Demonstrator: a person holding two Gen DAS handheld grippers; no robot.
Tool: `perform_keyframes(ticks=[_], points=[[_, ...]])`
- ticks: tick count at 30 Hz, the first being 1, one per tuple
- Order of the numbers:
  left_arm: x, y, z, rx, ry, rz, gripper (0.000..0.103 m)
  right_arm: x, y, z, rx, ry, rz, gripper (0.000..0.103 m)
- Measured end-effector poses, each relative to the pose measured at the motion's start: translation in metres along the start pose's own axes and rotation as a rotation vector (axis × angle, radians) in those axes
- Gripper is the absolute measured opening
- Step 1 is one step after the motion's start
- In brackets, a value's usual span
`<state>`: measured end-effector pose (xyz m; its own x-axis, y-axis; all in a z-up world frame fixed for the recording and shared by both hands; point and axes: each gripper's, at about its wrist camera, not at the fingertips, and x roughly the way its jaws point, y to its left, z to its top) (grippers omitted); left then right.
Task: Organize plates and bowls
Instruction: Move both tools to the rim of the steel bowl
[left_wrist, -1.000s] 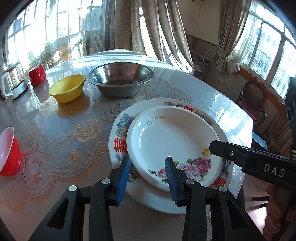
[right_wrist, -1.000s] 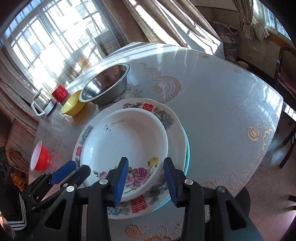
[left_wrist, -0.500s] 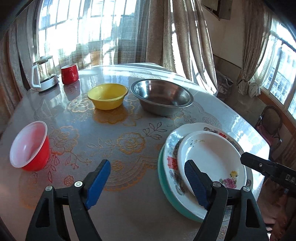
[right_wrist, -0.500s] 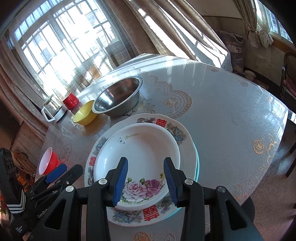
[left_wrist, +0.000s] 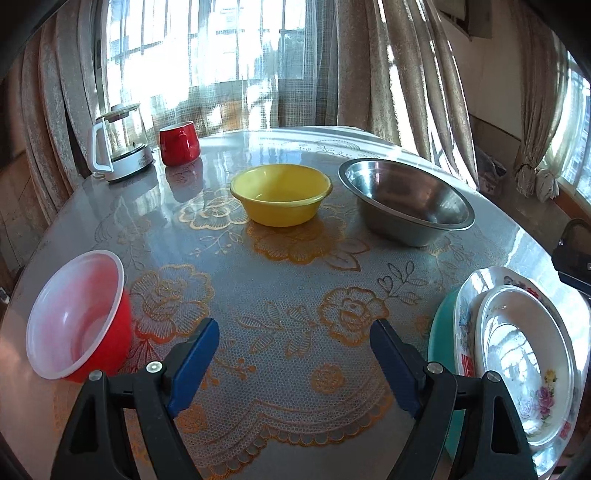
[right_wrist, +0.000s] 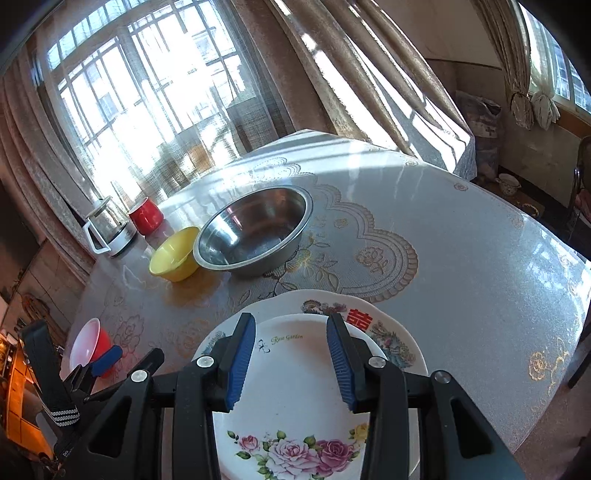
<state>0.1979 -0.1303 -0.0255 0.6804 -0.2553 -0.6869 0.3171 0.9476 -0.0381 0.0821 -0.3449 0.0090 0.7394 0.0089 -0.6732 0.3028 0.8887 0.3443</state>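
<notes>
A stack of plates lies at the table's near right: a white rose plate (left_wrist: 528, 365) (right_wrist: 295, 398) on a patterned plate (left_wrist: 466, 314) (right_wrist: 391, 332) on a teal plate (left_wrist: 441, 325). A yellow bowl (left_wrist: 281, 194) (right_wrist: 173, 254), a steel bowl (left_wrist: 406, 201) (right_wrist: 255, 230) and a red bowl with white inside (left_wrist: 75, 314) (right_wrist: 88, 343) stand on the table. My left gripper (left_wrist: 293, 363) is open and empty above bare tablecloth, left of the stack. My right gripper (right_wrist: 291, 358) is open and empty above the rose plate.
A glass kettle (left_wrist: 120, 142) (right_wrist: 107, 225) and a red mug (left_wrist: 179, 143) (right_wrist: 146, 216) stand at the table's far left edge. Curtains and windows lie behind the round table (right_wrist: 480, 258). A chair (right_wrist: 583, 177) stands at the right.
My left gripper has opened wide and swung left, away from the plate stack, toward the bowls. My right gripper has drawn back and tilted up over the rose plate.
</notes>
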Motion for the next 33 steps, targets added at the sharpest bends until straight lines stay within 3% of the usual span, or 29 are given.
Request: perform_keyframes(ticks=[8,16,22,29,33], points=[[0.003,0.012,0.002,-0.034,0.042,-0.094,0.085,0.058,0.009,0.040,0.044,0.110,-0.032,0.042],[0.011,0.026,0.002,-0.077,0.057,-0.081,0.086,0.120,0.002,0.067,0.189,0.203,-0.020,0.042],[0.014,0.030,0.002,-0.109,0.078,-0.112,0.086,0.154,-0.013,0.068,0.305,0.270,0.009,0.042],[0.015,0.038,0.004,-0.161,0.076,-0.147,0.086,0.160,-0.007,0.062,0.265,0.277,0.030,0.025],[0.014,0.045,0.006,-0.200,0.067,-0.179,0.086,0.156,0.003,0.060,0.199,0.291,0.016,0.024]])
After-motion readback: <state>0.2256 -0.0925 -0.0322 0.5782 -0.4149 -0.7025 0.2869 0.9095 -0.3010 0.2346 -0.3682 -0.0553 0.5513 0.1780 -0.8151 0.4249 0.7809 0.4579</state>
